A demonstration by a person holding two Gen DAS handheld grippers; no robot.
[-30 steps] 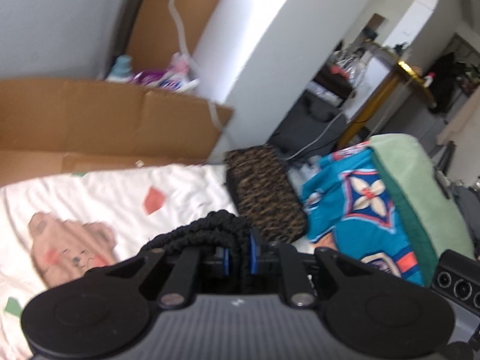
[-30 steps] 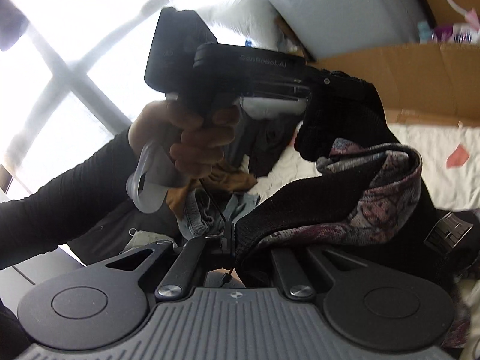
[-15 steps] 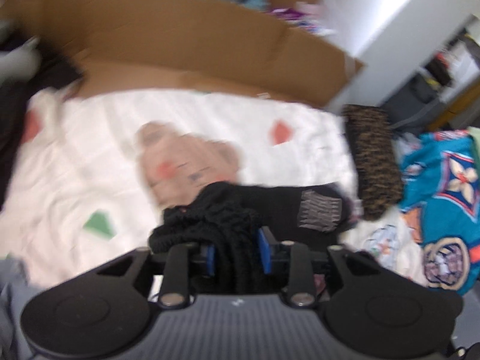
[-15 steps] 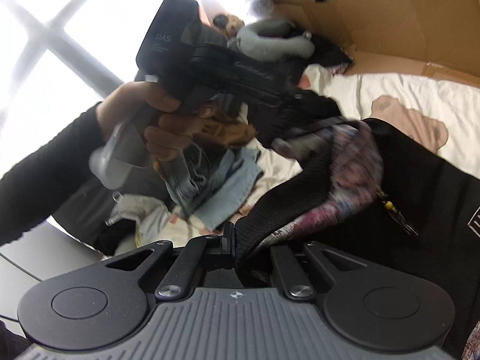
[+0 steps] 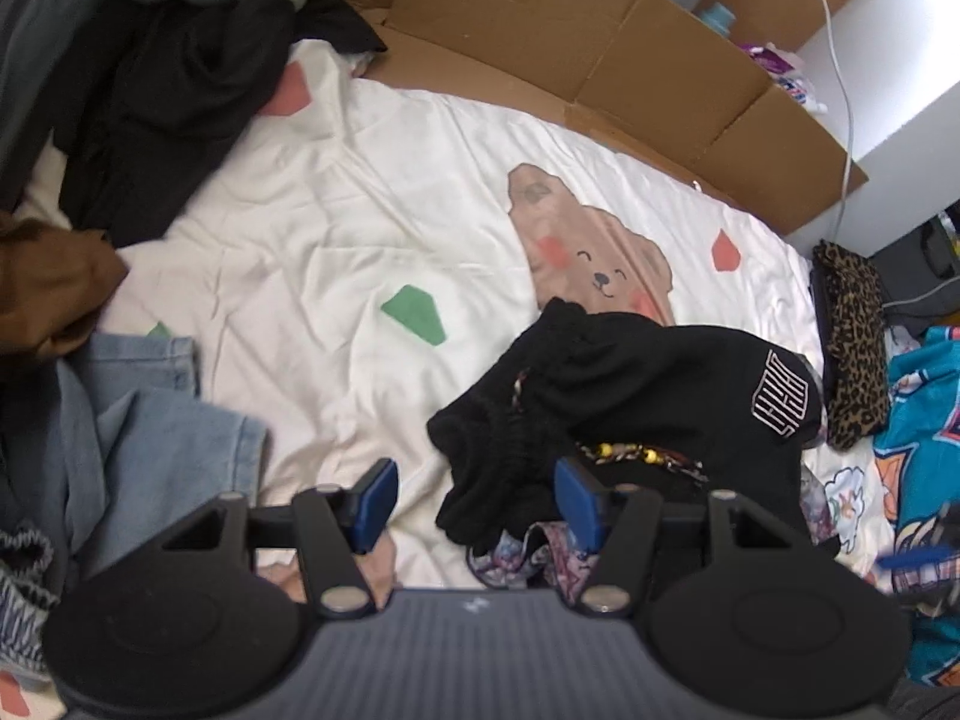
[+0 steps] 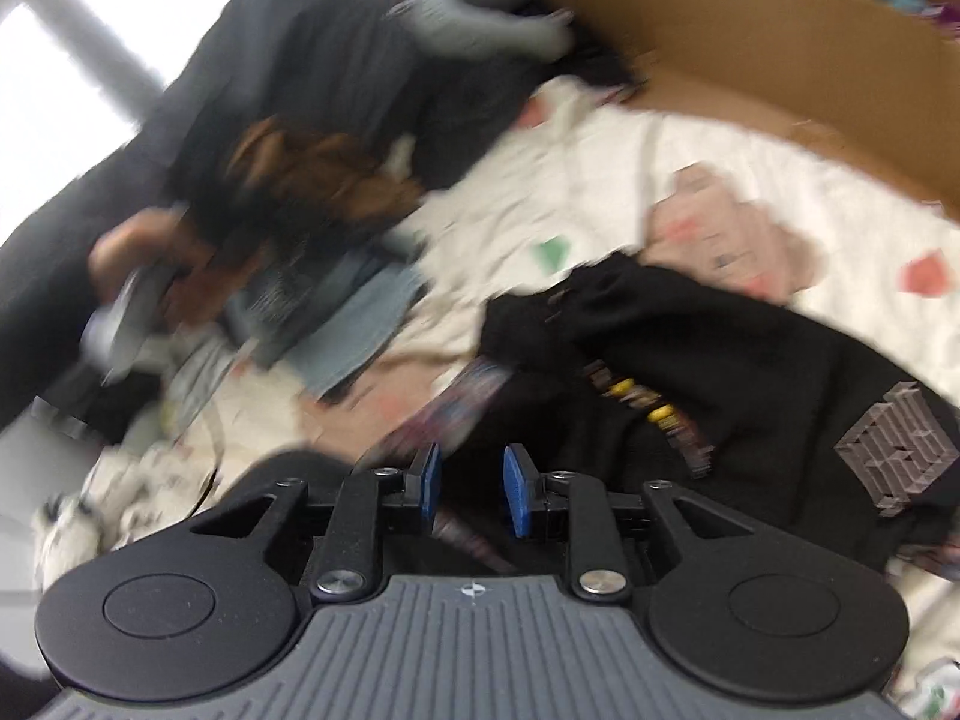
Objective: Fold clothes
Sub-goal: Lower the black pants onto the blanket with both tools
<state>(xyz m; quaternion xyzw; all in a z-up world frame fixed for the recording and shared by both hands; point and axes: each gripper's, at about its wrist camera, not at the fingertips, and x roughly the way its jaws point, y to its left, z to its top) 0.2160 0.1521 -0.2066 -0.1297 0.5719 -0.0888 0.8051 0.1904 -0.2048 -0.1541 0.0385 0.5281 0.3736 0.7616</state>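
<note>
A black garment [image 5: 630, 384] with a white printed logo, an elastic waistband and a beaded drawstring lies crumpled on the white bear-print sheet [image 5: 360, 228]. My left gripper [image 5: 474, 504] is open just above it, and the bunched waistband lies loose between the blue pads [image 5: 375, 504]. The right wrist view is motion-blurred. In it the same black garment [image 6: 720, 360] spreads ahead and to the right, with a patterned purple lining showing at its edge. My right gripper [image 6: 472, 485] is open by a narrow gap over the garment's near edge, gripping nothing.
Flattened cardboard [image 5: 600, 60] lines the bed's far side. Dark clothes [image 5: 168, 78], a brown garment [image 5: 42, 288] and blue jeans [image 5: 120, 438] are piled at the left. A leopard-print item [image 5: 852, 348] and teal patterned fabric [image 5: 924, 420] lie at the right. A person's hand [image 6: 138, 276] shows blurred.
Both grippers were shut on the raised black garment. They have since opened, and it lies dropped on the sheet. Both cameras have swung down toward the bed.
</note>
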